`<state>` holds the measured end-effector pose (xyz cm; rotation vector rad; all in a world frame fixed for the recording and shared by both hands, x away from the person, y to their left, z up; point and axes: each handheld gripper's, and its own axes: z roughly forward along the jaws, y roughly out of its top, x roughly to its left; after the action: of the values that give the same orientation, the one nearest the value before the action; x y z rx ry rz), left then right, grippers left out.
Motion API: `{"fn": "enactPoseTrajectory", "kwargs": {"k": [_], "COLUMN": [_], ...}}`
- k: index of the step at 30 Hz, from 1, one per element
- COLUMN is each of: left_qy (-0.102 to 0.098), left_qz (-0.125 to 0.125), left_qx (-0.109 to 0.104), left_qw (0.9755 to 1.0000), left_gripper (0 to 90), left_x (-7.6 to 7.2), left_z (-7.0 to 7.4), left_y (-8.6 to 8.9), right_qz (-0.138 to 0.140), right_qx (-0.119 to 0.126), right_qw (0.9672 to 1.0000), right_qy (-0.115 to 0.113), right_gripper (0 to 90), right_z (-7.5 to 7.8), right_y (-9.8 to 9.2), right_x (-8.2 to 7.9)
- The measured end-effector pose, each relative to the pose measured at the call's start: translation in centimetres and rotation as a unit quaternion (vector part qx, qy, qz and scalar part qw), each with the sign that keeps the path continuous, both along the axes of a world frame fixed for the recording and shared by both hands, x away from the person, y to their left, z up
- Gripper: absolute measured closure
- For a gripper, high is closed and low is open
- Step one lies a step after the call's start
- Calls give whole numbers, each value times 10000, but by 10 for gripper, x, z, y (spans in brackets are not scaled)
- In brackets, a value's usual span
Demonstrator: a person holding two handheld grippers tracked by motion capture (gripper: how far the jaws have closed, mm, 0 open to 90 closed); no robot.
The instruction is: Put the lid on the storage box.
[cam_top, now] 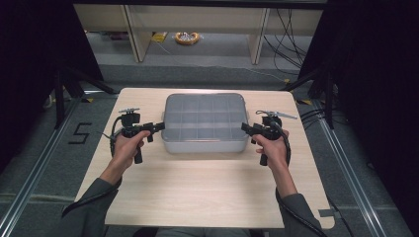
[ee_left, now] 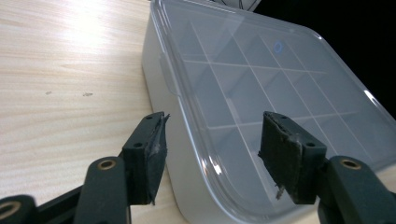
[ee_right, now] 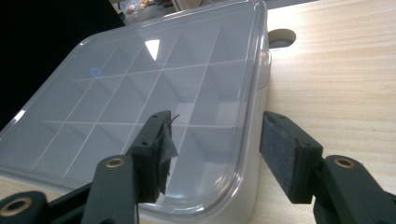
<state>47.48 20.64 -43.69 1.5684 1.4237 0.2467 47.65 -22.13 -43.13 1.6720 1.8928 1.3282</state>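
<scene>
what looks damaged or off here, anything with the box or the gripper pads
The pads look worn: frayed, peeling edges on the left gripper pads and on one right gripper pad. The compartment box sits square on the table, its clear lid closed and intact.

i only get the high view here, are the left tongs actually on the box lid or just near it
Observer: Just near it. In the left gripper view the left tongs stand open astride the near corner edge of the box, pads off the lid.
Operator: and the right ones
Observer: Same there: the right tongs stand open astride the lid's edge, not pressing on it.
Operator: anything inside the box
Observer: Through the clear lid the compartments look empty.
Operator: any latch on my left side
Observer: A small tab sticks out of the lid's edge, farther along than the left tongs.
</scene>
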Motion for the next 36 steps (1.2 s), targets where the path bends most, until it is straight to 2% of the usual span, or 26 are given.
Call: {"fn": "enactPoseTrajectory", "kwargs": {"k": [1, 2, 3, 4, 5, 6, 7, 9, 12, 15, 16, 17, 22, 23, 25, 26, 28, 31, 33, 34, 35, 36], "left_qy": [1, -2, -1, -17, -39, -36, -32, -52, -36, -47, -41, -48, -57, -63, -54, -59, -49, -31, -21, -7, -8, -32], "left_qz": [-30, -68, -84, -124, -159, -167, -204, -204, -258, -296, -315, -327, -409, -390, -430, -459, -469, -544, -596, -607, -632, -641], "left_qx": [-14, -33, -68, -69, -62, -70, -49, -33, -24, -41, -45, -43, 32, 15, 41, 64, 57, 102, 107, 120, 113, 114], "left_qw": [10000, 10000, 9999, 9999, 9998, 9998, 9998, 9998, 9997, 9995, 9995, 9994, 9991, 9992, 9991, 9989, 9989, 9985, 9982, 9981, 9979, 9979], "left_gripper": [403, 402, 402, 402, 401, 396, 395, 393, 392, 390, 390, 389, 377, 372, 357, 350, 340, 322, 311, 307, 305, 304], "left_x": [-2, -5, -7, -9, -12, -13, -15, -17, -21, -24, -25, -26, -31, -32, -34, -35, -37, -42, -46, -48, -50, -52], "left_z": [0, 0, 0, 0, 0, 0, 0, 0, -2, -4, -5, -5, -7, -7, -8, -9, -10, -11, -12, -13, -13, -13], "left_y": [0, 0, 0, 0, 0, -1, 0, 0, -1, -2, -3, -3, -6, -7, -8, -8, -10, -11, -13, -13, -13, -13], "right_qz": [6, -65, 29, -74, 72, -40, -40, -16, 71, 43, 97, 130, 154, 28, 127, 211, 135, 183, 179, 99, 201, 217], "right_qx": [21, 109, -27, 125, -24, 61, 66, 131, -42, 27, -25, 36, -16, 256, 39, 26, 108, 44, 64, 196, 9, 49], "right_qw": [10000, 9998, 10000, 9998, 10000, 10000, 9999, 9999, 10000, 10000, 9999, 9999, 9998, 9995, 9999, 9998, 9998, 9997, 9997, 9998, 9996, 9996], "right_qy": [8, 124, -28, 143, -33, 65, 93, 71, -54, -10, -93, -37, -99, 174, 10, -58, 3, -128, -122, 17, -175, -160], "right_gripper": [447, 447, 447, 446, 446, 444, 444, 444, 442, 441, 440, 440, 428, 421, 399, 388, 372, 341, 323, 314, 312, 312], "right_z": [1, 2, 1, 3, 1, 2, 1, 1, -1, -1, -2, -1, -2, 2, 0, -1, 0, -1, -1, 0, -3, -3], "right_y": [1, 3, 1, 4, 1, 4, 3, 3, -1, 0, -1, -2, 0, 4, 2, 1, 3, 0, 0, 2, -1, -1], "right_x": [-1, -4, -3, -6, -5, -7, -8, -9, -8, -11, -10, -12, -15, -20, -19, -19, -23, -26, -30, -34, -33, -35]}}
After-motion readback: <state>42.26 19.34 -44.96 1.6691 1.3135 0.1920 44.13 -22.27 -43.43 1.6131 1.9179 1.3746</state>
